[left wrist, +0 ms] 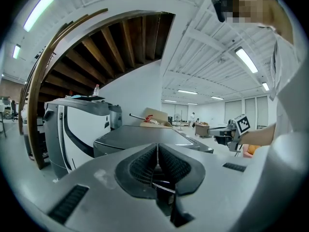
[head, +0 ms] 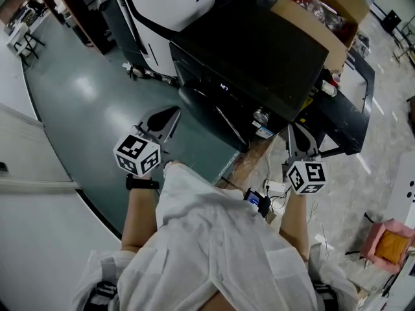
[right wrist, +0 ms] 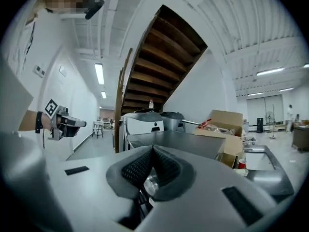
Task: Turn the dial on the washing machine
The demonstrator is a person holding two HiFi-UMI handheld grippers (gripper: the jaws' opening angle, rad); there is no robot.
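Note:
The washing machine (head: 259, 50) is a dark, flat-topped box straight ahead of me in the head view. On its front panel a small round silvery knob (head: 260, 116) shows at the right end. My left gripper (head: 170, 116) hovers over the green floor, left of the machine's front, clear of it. My right gripper (head: 298, 133) hangs a little right of and below the knob without touching it. In the left gripper view the left gripper (left wrist: 157, 153) is shut with nothing between its ribbed pads, and the machine's top (left wrist: 145, 134) lies beyond. The right gripper (right wrist: 153, 154) is shut and empty too.
A white and black machine (head: 168, 5) stands left of the washer. An open cardboard box (head: 324, 11) sits at its right rear, and a dark low unit (head: 347, 118) is further right. Cables and a power strip (head: 275, 188) lie by my feet. A pink box (head: 389, 241) is on the floor.

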